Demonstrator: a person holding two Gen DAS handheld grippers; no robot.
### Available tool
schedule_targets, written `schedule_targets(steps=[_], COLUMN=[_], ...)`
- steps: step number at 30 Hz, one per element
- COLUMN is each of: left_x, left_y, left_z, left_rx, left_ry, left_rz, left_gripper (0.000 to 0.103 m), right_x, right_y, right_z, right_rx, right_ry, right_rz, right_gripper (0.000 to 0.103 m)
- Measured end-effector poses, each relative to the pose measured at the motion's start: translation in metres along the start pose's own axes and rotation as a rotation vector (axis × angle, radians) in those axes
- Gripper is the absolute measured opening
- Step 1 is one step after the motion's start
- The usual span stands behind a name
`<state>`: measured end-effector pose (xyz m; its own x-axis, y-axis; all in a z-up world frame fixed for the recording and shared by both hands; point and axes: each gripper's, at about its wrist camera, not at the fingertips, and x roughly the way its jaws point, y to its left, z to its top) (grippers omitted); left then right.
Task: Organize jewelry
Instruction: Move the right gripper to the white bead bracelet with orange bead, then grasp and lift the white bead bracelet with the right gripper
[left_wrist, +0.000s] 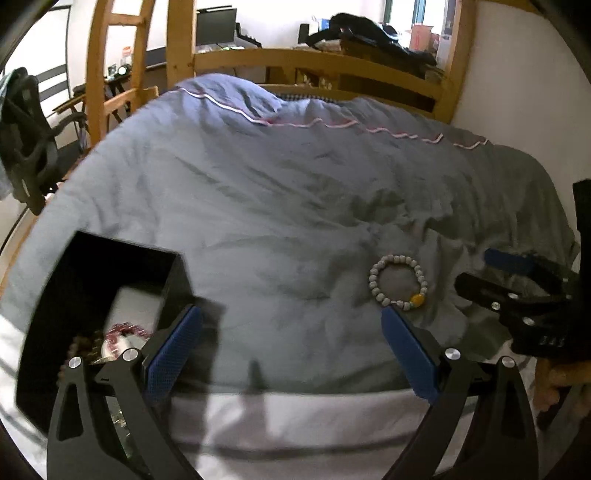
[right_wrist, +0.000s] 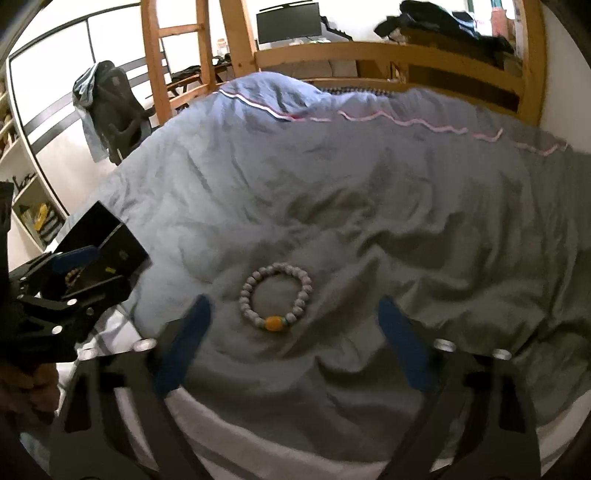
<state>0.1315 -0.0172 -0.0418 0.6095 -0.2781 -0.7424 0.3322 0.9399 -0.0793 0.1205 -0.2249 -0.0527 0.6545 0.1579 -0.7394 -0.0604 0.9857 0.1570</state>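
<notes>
Grey beaded bracelet (right_wrist: 276, 297) (one amber bead) lies on the bed's duvet (right_wrist: 369, 206), ahead of the empty, open right gripper (right_wrist: 291, 350); left gripper (left_wrist: 291, 354) open too. Black box (left_wrist: 92, 295) already holds jewelry.

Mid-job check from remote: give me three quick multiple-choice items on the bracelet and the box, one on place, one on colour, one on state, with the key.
1. Where does the beaded bracelet lie?
A. in the black box
B. on the grey-blue duvet
C. on the chair

2. What colour is its one large odd bead?
A. amber yellow
B. red
C. black

3. How does the right gripper stand?
A. clamped on the bracelet
B. clamped on the box
C. open, nothing held

Key: B, it rests on the duvet, apart from the black box; A, a single yellow bead sits among pale ones; C, its pads flank the bracelet without touching.
</notes>
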Motion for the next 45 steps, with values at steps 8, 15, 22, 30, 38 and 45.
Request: schedule_targets(steps=[8,15,22,30,38,45], left_x=[0.061,0.109,0.097,0.075,0.08,0.081], left_y=[-0.028,-0.054,-0.062,-0.061,-0.06,-0.059], left_z=[0.015,0.016,0.024,0.032,0.033,0.033], left_rx=[0.049,0.115,0.149,0.137,0.127,0.127], left_ry=[0.04,0.094,0.069,0.007,0.023,0.025], left_rz=[-0.068,-0.038,-0.058,-0.081,-0.085,-0.086], left_gripper=[0.075,0.053,0.015,0.011,0.011,0.011], right_x=[0.037,0.063,0.049,0.027,0.031,0.031], right_y=[-0.009,-0.006,-0.005,-0.007,-0.009,-0.009], right_z=[-0.005,-0.009,-0.001,0.005,0.005,0.006], right_rx=[0.05,0.029,0.029,0.074,0.093,0.098], right_ry=[0.032,0.078,-0.007,-0.101,-0.101,-0.107], right_rz=[0.082,0.07,0.097,0.15,0.163,0.171], right_gripper=[0.045,0.02,0.009,0.009,0.009,0.009])
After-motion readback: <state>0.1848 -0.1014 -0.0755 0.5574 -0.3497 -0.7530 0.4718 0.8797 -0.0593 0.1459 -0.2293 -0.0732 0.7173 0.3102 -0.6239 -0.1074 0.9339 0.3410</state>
